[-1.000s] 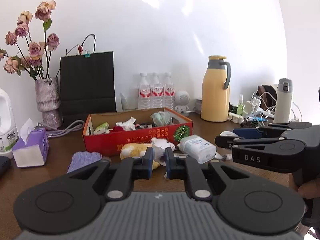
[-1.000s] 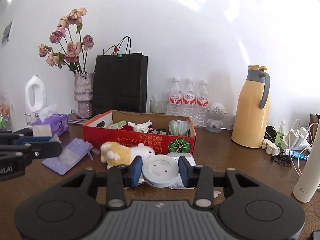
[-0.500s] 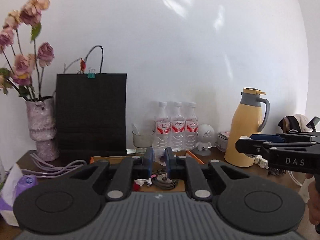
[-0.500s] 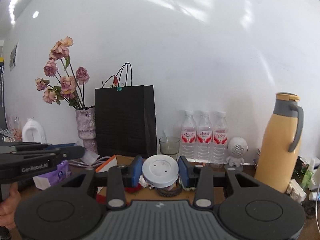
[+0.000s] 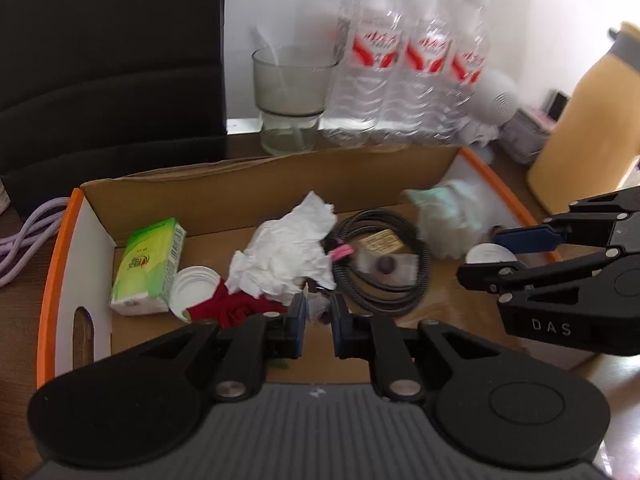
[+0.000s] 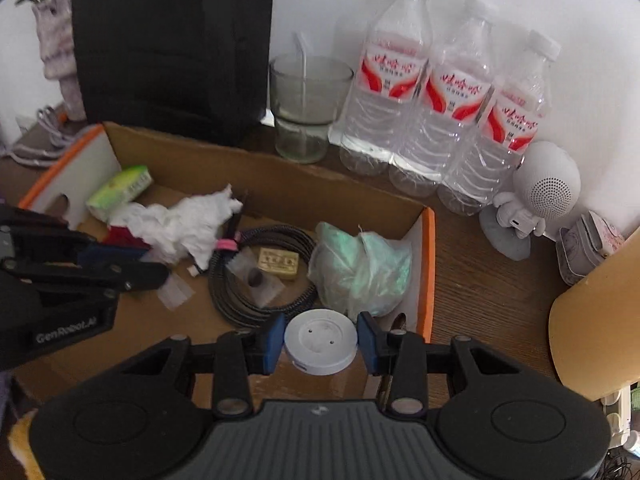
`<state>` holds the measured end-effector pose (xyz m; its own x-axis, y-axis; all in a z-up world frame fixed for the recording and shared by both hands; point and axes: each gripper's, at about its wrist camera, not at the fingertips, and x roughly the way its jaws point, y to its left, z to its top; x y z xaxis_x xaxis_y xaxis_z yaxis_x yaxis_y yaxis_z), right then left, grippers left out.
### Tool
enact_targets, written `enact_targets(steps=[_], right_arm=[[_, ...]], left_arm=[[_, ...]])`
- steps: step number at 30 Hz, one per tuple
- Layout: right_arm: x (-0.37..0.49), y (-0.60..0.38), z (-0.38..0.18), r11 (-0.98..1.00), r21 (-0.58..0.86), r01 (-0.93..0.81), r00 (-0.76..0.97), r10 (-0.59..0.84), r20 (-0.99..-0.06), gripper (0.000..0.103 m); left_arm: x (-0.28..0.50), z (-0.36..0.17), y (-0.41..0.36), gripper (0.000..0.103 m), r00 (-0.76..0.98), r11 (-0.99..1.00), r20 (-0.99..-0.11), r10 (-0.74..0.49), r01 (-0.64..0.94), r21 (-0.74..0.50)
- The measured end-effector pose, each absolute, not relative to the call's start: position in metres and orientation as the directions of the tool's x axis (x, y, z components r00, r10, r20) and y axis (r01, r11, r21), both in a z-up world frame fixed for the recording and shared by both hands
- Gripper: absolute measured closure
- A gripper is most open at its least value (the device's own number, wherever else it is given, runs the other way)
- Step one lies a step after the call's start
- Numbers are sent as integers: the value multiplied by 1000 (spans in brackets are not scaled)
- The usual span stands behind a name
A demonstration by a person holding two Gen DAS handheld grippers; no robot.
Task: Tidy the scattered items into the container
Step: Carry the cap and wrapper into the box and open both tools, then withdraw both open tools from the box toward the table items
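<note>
The right gripper (image 6: 320,343) has its jaws part-way spread and pinched on a round white disc (image 6: 320,340), one blue pad against each side, and hangs over the near right corner of the cardboard box (image 6: 264,184). The left gripper (image 5: 318,322) has its jaws drawn nearly together with only a narrow slot between the pads; a scrap of something pale shows in that slot, but whether it is gripped cannot be told, and it too is over the box, toward the left-middle. Inside the box lie a green tissue pack (image 5: 148,268), a white lid (image 5: 195,286), crumpled white tissue (image 5: 284,256) over a red cloth (image 5: 236,306), a coiled black cable (image 5: 380,264) and a pale green plastic bag (image 6: 360,268). The box, with orange-edged end walls, stands on a dark wooden bench (image 6: 480,288). Behind it, along a white wall, stand a black paper bag (image 6: 172,40), a glass (image 6: 306,108) with a straw, three water bottles (image 6: 452,108), a small white robot-shaped speaker (image 6: 536,196) and a yellow jug (image 5: 584,132). A vase (image 6: 60,60) and purple cables (image 5: 28,240) sit at the far left.
</note>
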<state>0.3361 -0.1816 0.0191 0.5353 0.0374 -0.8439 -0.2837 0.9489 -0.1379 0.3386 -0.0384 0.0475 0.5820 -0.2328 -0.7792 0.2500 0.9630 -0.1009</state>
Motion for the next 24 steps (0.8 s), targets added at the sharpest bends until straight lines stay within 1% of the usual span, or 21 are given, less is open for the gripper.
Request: enact_targets(steps=[3,5,7,9,10,11,12,13,16,18,20,21,22,24], right_arm=[[347,-177,3,942,-181,-283,509,-12,-860,65],[351,-174,-5,934,-201,-295,496,-30,-868,65],[352,-168,-10,921,-232,-313,503,-47,-863,63],[353,-166,-10,918,-244,-312,500,-59,-864,60],[354,-167,-9,924,-231,-305,499,-51,-865,56],[353,-167,-7,928,-218,-303,505,-38,-862,44],[351,-168,-5,930,-212,-302,514,-28,-857,28],[349,-168,-4,930,-201,-308,525,-10,-851,26],[343,-171,0,937,-186,-294,552,8,-834,25],[341,-173,1,941,-172,-291,551,18,-835,24],[342,-175,4,950,-146,-277,540,28,-841,24],[341,-175,4,952,-138,-273,538,33,-842,22],[342,-174,3,951,-136,-278,537,36,-843,19],[341,-172,1,949,-144,-279,538,30,-842,17]], left_arm=[[343,42,-36,88,559,951,-780,-281,272,-148],[343,43,-37,84,551,946,-781,-293,286,-153],[345,44,-38,64,546,953,-795,-264,275,-127],[344,46,-39,61,551,952,-791,-265,281,-124],[343,46,-40,58,556,952,-790,-259,283,-112],[342,47,-41,56,563,955,-788,-249,277,-104],[341,47,-40,54,565,956,-787,-249,275,-104],[339,48,-38,54,566,955,-785,-252,276,-108],[335,49,-31,54,573,961,-784,-239,254,-108],[332,49,-26,54,574,964,-784,-235,243,-110],[329,48,-22,52,577,965,-782,-235,236,-116],[328,46,-22,50,575,965,-785,-232,236,-112],[327,44,-22,50,574,965,-787,-228,239,-106],[325,45,-20,50,586,964,-775,-235,240,-111]])
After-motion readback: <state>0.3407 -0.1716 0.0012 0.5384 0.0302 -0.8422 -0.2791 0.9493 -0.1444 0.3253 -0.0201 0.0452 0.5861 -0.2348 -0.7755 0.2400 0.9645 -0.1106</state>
